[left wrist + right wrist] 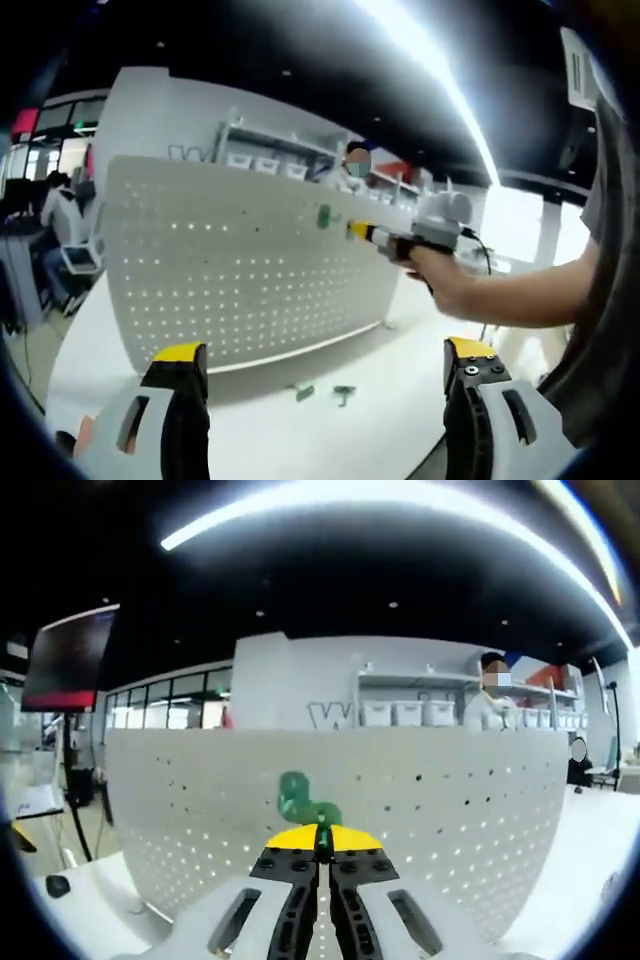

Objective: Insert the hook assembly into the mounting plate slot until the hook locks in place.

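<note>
A big white board full of little holes [240, 275] is standing up on the white worktop [330, 420]. It is curving across the middle of the left gripper view.

The right gripper [321, 846] is reaching up to the board. Its yellow-tipped jaws are pressed together and pinching a small green hook [300, 802]. In the right gripper view the hook is sitting just above the jaw tips, at about 11 o'clock from them, and it is touching the board's face. I cannot tell if it is pushed into the holes or only resting on them.

In the left gripper view the same right gripper [365, 232] is coming in from 3 o'clock, with a person's hand [440, 275] gripping it. The green hook [324, 216] is showing on the board near its top edge, just at 9 o'clock from the yellow tips.

The left gripper [325, 365] is hanging back from the board. Its jaws are spread wide apart, one at 7 o'clock and one at 5 o'clock, and they are holding nothing.

Two more green pieces [322, 393] are lying on the worktop in front of the board, between the spread jaws. They are too small to tell what shape they are.

Far behind the board, shelves with white bins [405, 712] are standing against a wall.
</note>
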Available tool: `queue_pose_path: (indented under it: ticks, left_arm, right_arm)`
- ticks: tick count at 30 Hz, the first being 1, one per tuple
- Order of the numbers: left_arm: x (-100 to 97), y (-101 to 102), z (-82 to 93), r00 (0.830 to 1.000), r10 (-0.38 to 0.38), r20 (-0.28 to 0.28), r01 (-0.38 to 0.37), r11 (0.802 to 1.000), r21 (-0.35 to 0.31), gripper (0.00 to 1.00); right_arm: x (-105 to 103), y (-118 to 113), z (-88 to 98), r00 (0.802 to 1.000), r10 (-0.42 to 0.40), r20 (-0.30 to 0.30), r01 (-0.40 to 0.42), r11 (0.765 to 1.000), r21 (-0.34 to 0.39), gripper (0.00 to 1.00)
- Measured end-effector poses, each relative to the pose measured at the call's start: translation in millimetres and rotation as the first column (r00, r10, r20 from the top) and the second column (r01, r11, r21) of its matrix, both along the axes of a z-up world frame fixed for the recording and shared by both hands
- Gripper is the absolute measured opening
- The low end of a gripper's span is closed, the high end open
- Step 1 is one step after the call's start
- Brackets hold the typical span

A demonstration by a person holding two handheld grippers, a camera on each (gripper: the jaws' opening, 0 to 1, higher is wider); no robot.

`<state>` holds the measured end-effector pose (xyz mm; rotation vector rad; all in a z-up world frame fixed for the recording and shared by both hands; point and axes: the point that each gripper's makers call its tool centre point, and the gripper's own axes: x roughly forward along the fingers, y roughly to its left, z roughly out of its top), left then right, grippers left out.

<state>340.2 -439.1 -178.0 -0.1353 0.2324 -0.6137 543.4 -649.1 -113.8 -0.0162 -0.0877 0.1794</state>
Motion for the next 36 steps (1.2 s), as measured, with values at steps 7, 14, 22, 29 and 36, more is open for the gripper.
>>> queue_pose_path:
  ticks: [7, 14, 22, 29, 36]
  left_arm:
    - [2.7, 2.1, -0.1, 1.000, -0.004, -0.005, 0.004, 1.000, -0.003, 1.00]
    - [6.1, 4.5, -2.4, 1.000, 0.004, -0.012, -0.004, 1.000, -0.001, 0.99]
    - [7.9, 8.3, -3.8, 1.000, 0.013, -0.018, -0.013, 1.000, 0.001, 0.98]
    - [10.0, 10.9, 0.7, 1.000, 0.017, -0.013, -0.017, 1.000, 0.007, 0.97]
    - [10.9, 10.3, 2.3, 1.000, 0.017, -0.015, -0.017, 1.000, 0.009, 0.96]
  right_arm:
    - [8.9, -6.5, 7.4, 0.999, -0.028, 0.019, 0.028, 1.000, 0.013, 0.00]
    - [16.7, -8.1, 9.8, 0.999, -0.039, 0.028, 0.039, 0.999, 0.017, 0.00]
    - [22.3, -8.3, 19.7, 0.996, -0.046, 0.070, 0.046, 0.999, 0.009, 0.00]
    - [24.4, -10.9, 23.4, 0.995, -0.049, 0.091, 0.048, 0.999, 0.016, 0.00]
    - [26.3, -14.9, 19.6, 0.995, -0.051, 0.087, 0.049, 0.998, 0.026, 0.00]
